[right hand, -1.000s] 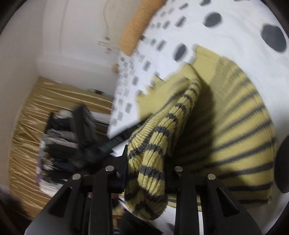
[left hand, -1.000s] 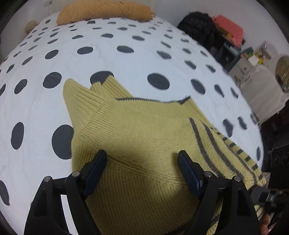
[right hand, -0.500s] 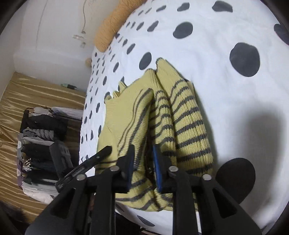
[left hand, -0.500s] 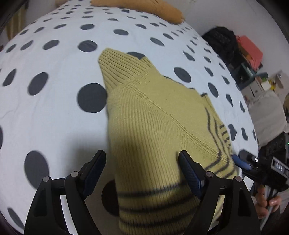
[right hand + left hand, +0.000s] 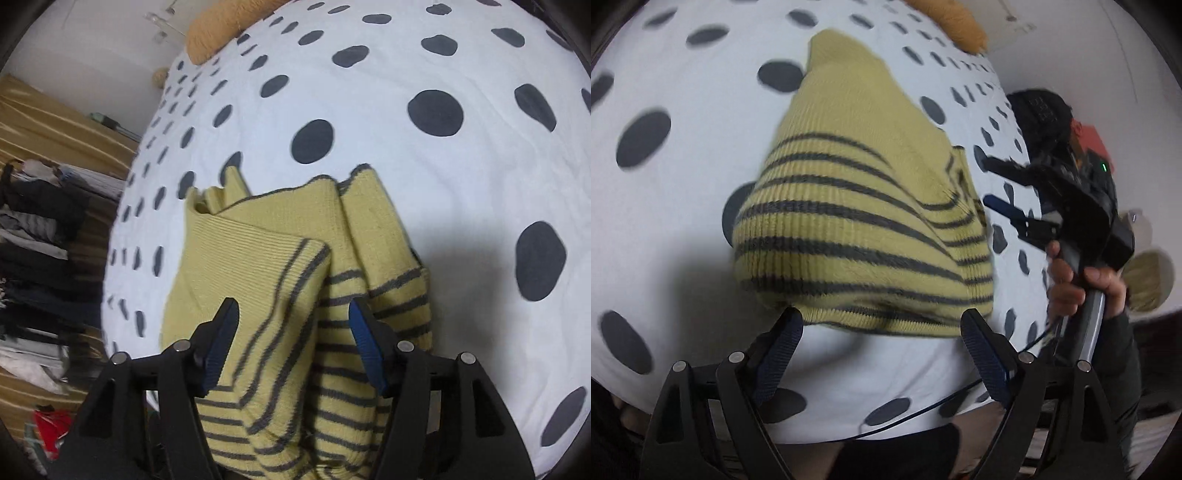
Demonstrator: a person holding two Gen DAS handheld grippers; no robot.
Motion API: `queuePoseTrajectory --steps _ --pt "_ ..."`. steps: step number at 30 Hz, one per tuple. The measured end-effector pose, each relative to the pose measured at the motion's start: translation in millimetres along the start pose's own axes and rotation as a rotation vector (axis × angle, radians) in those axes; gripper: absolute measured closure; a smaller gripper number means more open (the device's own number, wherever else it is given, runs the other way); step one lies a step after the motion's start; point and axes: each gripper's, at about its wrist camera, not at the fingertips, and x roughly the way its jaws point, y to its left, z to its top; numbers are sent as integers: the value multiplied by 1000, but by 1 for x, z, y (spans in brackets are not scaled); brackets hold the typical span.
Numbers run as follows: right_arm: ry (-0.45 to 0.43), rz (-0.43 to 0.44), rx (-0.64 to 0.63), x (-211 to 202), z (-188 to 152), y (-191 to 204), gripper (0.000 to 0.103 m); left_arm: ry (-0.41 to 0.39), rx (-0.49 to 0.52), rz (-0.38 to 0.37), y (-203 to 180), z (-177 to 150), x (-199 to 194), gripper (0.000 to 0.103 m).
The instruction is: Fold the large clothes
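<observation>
Bed [image 5: 388, 122] with a white cover dotted in dark grey fills both views; an orange pillow [image 5: 221, 29] lies at its far end against a white wall. Left of the bed in the right wrist view, a rack of hanging clothes [image 5: 33, 229] in front of gold-brown curtains. Yellow sweater [image 5: 860, 206] with dark grey stripes lies folded in a compact bundle on the cover, near the bed's near edge; plain yellow part toward the pillow, striped part toward the cameras. In the right wrist view the sweater [image 5: 295, 295] shows several layers, one striped flap laid over the rest. Left tool [image 5: 881, 339] has its fingers spread wide, tips just short of the bundle's striped edge, over bare cover, holding nothing. Right tool [image 5: 293, 332] also spread apart, fingers either side of the striped folds from above; contact with the knit cannot be told. Left wrist view also catches the right tool [image 5: 1001, 184] off to the side of the sweater, gripped by a hand [image 5: 1082, 280]. Left view is motion-blurred.
</observation>
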Motion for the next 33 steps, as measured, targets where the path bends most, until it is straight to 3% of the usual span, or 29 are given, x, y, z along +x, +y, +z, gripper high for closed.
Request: queuePoseTrajectory --steps 3,7,11,13,15,19,21,22,23,25,26,30,31,33 --pt "25 -38 0 7 4 -10 40 -49 -68 -37 10 12 -1 15" --pt "53 -62 6 21 16 -16 40 -27 -85 -34 10 15 10 14" --pt "97 97 66 40 26 -17 40 -60 -71 -4 4 11 19 9" --pt "120 68 32 51 28 -12 39 -56 -53 14 0 9 24 7" --pt "135 -21 -14 55 31 -9 39 -74 -51 10 0 5 21 7" --pt "152 -23 -46 58 34 -17 39 -104 -124 -22 9 5 18 6" --pt "171 36 -48 62 32 -16 37 -115 -161 -39 12 7 16 7" --pt "175 98 -45 61 32 -13 37 -123 -166 -37 13 8 15 15" --pt "170 139 -52 61 31 -9 39 -137 -168 -32 13 6 13 34" --pt "178 163 -124 65 30 0 63 -144 -135 -61 10 2 11 69" --pt "183 121 -164 68 30 2 74 -153 -105 -35 8 0 8 71" --pt "166 126 -189 64 29 1 78 -186 -92 -16 -1 -1 5 74" --pt "166 138 -185 63 27 0 78 -177 -79 -9 -1 0 10 70" --pt "174 121 -175 66 27 -4 72 -141 -109 -13 4 2 21 51"
